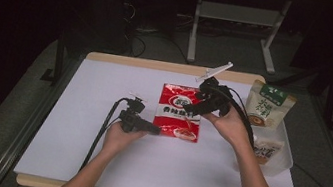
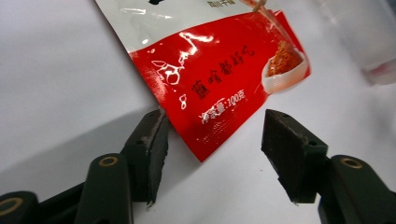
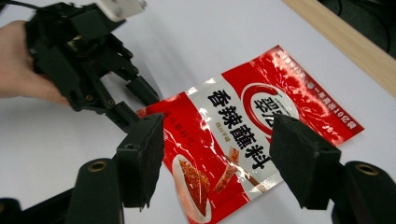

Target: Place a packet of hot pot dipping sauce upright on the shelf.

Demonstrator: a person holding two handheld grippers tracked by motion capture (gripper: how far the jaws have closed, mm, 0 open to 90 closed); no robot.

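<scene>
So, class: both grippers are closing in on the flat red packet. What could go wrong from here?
1. The red packet lies flat on the white table; the left gripper, open at its corner, may push it away rather than pinch it.
2. Its glossy film could slip from the open right gripper.
3. The two grippers might collide over the packet.

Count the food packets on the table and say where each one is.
3. The red packet lies flat mid-table; a green-topped packet stands in the clear bin at the right edge; another packet lies inside it. More may be hidden there.
</scene>
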